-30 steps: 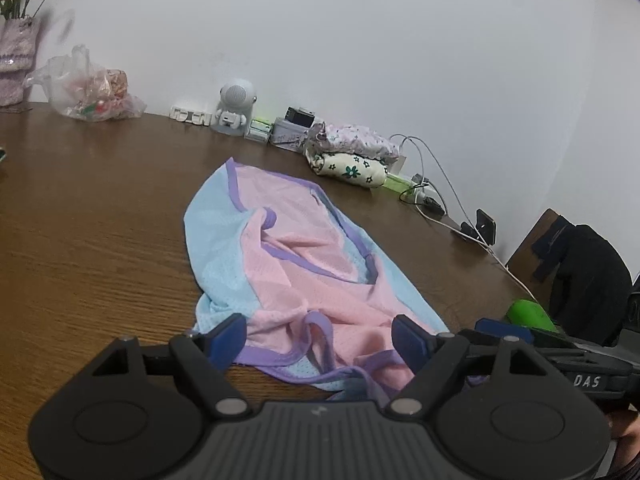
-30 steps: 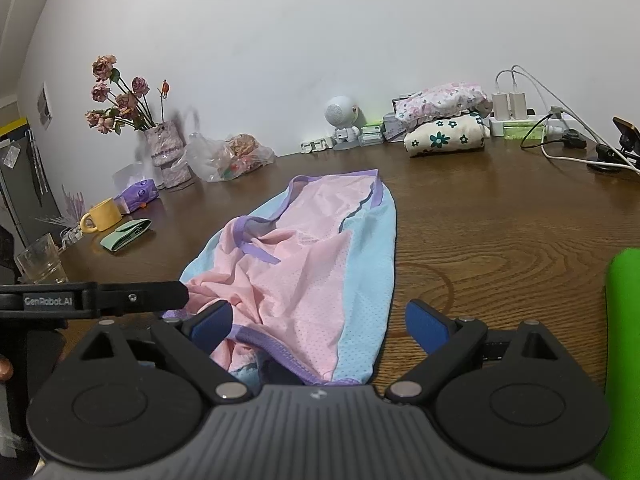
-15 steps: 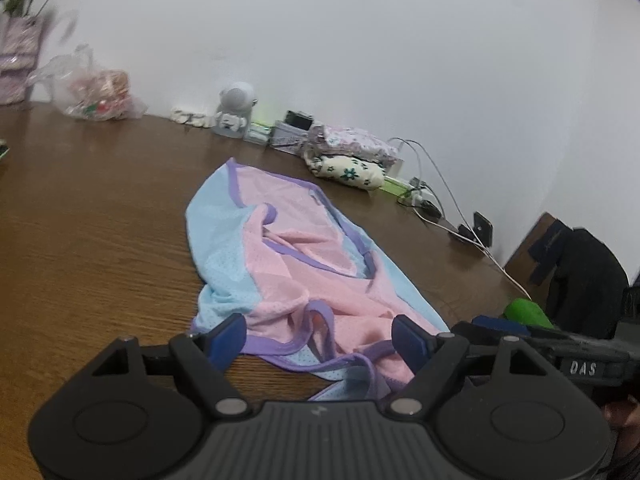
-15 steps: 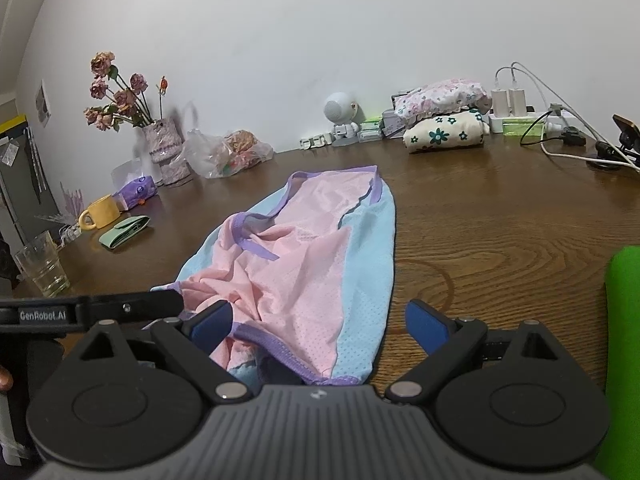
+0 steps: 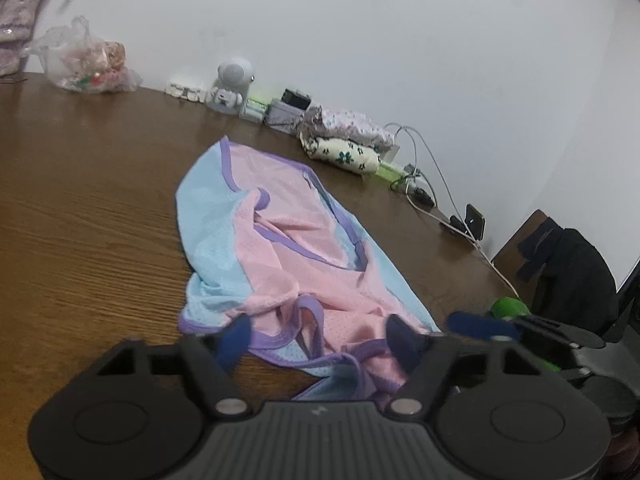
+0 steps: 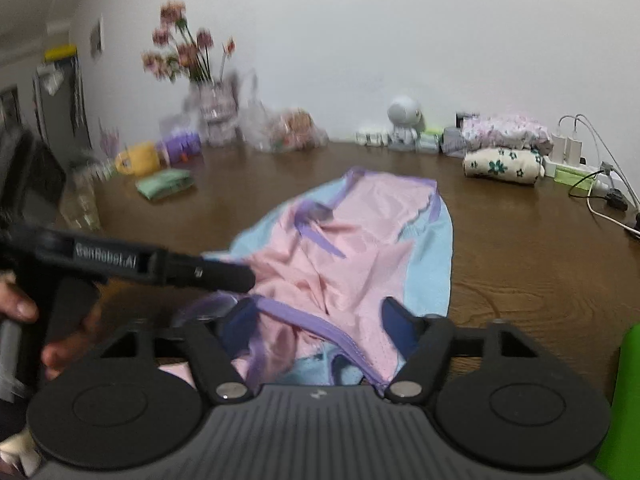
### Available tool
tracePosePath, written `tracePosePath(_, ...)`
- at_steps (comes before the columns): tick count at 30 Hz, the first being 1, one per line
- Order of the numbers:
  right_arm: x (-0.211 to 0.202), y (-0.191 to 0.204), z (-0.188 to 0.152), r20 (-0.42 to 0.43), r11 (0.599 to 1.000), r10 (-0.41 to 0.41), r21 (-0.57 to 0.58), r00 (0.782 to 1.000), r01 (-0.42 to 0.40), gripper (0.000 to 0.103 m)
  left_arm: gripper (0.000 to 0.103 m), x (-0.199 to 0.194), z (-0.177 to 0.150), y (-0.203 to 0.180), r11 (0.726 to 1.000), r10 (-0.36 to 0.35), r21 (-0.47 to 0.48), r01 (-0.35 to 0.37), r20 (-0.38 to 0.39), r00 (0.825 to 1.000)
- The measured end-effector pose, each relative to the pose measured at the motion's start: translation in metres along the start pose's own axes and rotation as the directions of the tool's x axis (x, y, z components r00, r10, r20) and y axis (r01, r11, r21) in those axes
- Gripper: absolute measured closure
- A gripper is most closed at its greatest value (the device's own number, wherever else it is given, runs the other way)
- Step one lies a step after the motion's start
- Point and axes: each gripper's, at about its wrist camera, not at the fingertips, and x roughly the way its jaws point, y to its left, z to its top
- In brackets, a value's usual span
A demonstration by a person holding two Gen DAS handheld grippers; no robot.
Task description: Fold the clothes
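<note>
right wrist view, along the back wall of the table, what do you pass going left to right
flower vase → clear plastic bag → white robot toy → folded floral clothes → white chargers

A brown wood-grain worktop (image 5: pixel 88 216) carries a crumpled pink and blue garment (image 5: pixel 280 248) at its middle. Along the wall edge lie a plastic bag (image 5: pixel 86 66), a white figurine (image 5: pixel 232 88), rolled clothes (image 5: pixel 344 144) and cables (image 5: pixel 432 196). A yellow cup (image 6: pixel 138 159) and green pouch (image 6: pixel 164 184) sit at the left.
</note>
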Motion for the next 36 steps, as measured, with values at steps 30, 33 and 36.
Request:
tracePosePath(30, -0.025, -0.042, -0.017, -0.078, 0.986, -0.049, 0.155, 0.996, 0.06, 0.071, 0.047, 0.007, -0.022, -0.066, 0.958, -0.148, 0.232, 0.168, -0.101, 0.984)
tracePosePath(33, -0.019, -0.04, -0.025, -0.097, 0.98, -0.025, 0.193, 0.995, 0.043, 0.078, 0.055, 0.011, -0.027, -0.065, 0.961, -0.104, 0.243, 0.132, -0.125, 0.987)
tracePosePath(36, -0.018, -0.027, -0.028, -0.093, 0.982, 0.021, 0.188, 0.995, -0.004, 0.078, 0.065, 0.007, -0.031, -0.054, 0.968, -0.052, 0.236, 0.083, -0.132, 0.99)
